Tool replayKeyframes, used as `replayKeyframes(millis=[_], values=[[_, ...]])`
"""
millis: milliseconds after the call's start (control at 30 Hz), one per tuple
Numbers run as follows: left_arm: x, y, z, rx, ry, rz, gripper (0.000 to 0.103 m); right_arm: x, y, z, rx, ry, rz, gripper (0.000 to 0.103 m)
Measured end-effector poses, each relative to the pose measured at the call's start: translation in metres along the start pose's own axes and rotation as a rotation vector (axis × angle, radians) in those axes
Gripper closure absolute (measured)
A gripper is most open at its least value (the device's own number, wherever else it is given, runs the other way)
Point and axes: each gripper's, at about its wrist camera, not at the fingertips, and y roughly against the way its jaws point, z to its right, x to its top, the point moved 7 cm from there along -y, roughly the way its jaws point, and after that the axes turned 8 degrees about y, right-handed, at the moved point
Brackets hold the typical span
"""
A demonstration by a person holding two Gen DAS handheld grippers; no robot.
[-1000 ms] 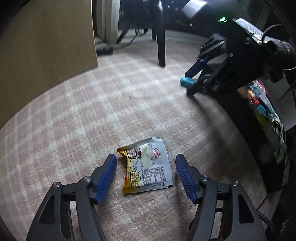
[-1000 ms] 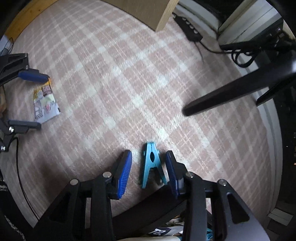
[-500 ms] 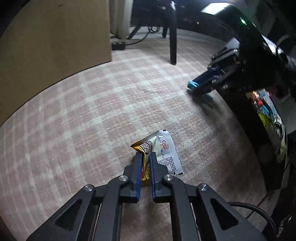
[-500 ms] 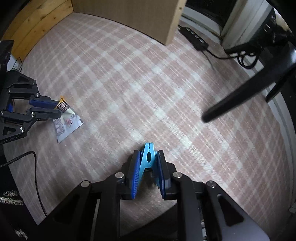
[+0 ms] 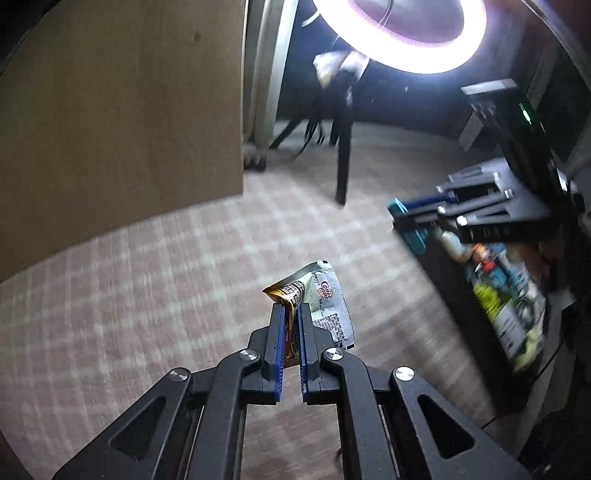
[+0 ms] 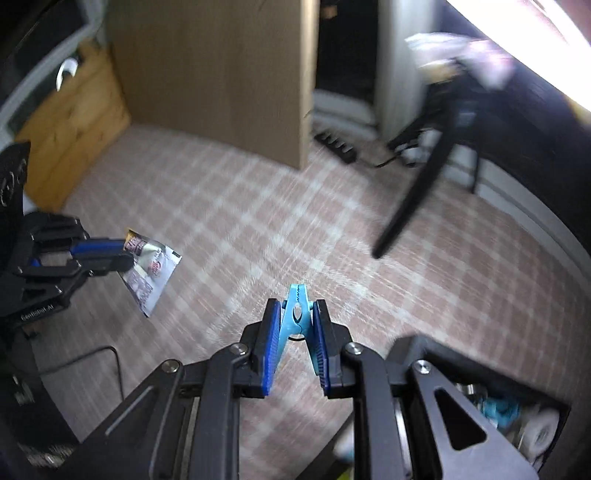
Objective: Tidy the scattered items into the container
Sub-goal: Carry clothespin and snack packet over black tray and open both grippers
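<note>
My left gripper (image 5: pixel 290 314) is shut on a crumpled creamer sachet (image 5: pixel 325 299), silver and yellow, and holds it above the checked carpet. The right wrist view shows the same sachet (image 6: pixel 153 267) hanging from that left gripper (image 6: pixel 123 254) at the left. My right gripper (image 6: pixel 295 314) is shut on a light blue clothes peg (image 6: pixel 297 314), nose pointing away, lifted off the floor. Seen from the left wrist, the right gripper (image 5: pixel 400 218) and the peg (image 5: pixel 398 208) hover over the near end of a black container (image 5: pixel 461 295) that holds packets. The container's corner (image 6: pixel 424 347) shows at lower right.
A wooden panel (image 5: pixel 122 122) stands at the left, and a black tripod leg (image 5: pixel 341 166) plants on the carpet under a bright ring light (image 5: pixel 399 33). A power strip (image 6: pixel 336 147) and cables lie by the far wall. A black cable (image 6: pixel 92 354) runs across the carpet.
Both grippers closed on their items, the left on the sachet and the right on the peg, then lifted them off the carpet. Both views tilted up toward the room.
</note>
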Motion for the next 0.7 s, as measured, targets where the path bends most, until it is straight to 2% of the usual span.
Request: replayKeyframes(millis=[33, 100, 167, 267, 433, 567, 700], values=[[0.005, 0.006, 0.005, -0.007, -0.009, 0.017, 0.097, -0.003, 0.018, 0.004, -0.009, -0.044, 0.044, 0.085], [0.014, 0.014, 0.02, -0.019, -0.023, 0.051, 0.097, -0.016, 0.039, -0.015, -0.025, -0.115, 0.1, 0.085], [0.023, 0.012, 0.037, -0.037, -0.031, 0.074, 0.097, -0.043, 0.063, -0.032, -0.074, -0.176, 0.148, 0.085], [0.033, 0.009, 0.067, -0.057, -0.06, 0.094, 0.097, -0.069, 0.094, -0.015, -0.125, -0.28, 0.201, 0.085], [0.046, 0.0, 0.127, -0.127, -0.114, 0.105, 0.097, -0.134, 0.149, 0.02, -0.272, -0.45, 0.261, 0.085], [0.052, -0.008, 0.182, -0.166, -0.188, 0.12, 0.097, -0.176, 0.176, 0.049, -0.333, -0.573, 0.284, 0.085], [0.055, -0.021, 0.232, -0.198, -0.247, 0.123, 0.097, -0.2, 0.184, 0.077, -0.384, -0.634, 0.286, 0.085]])
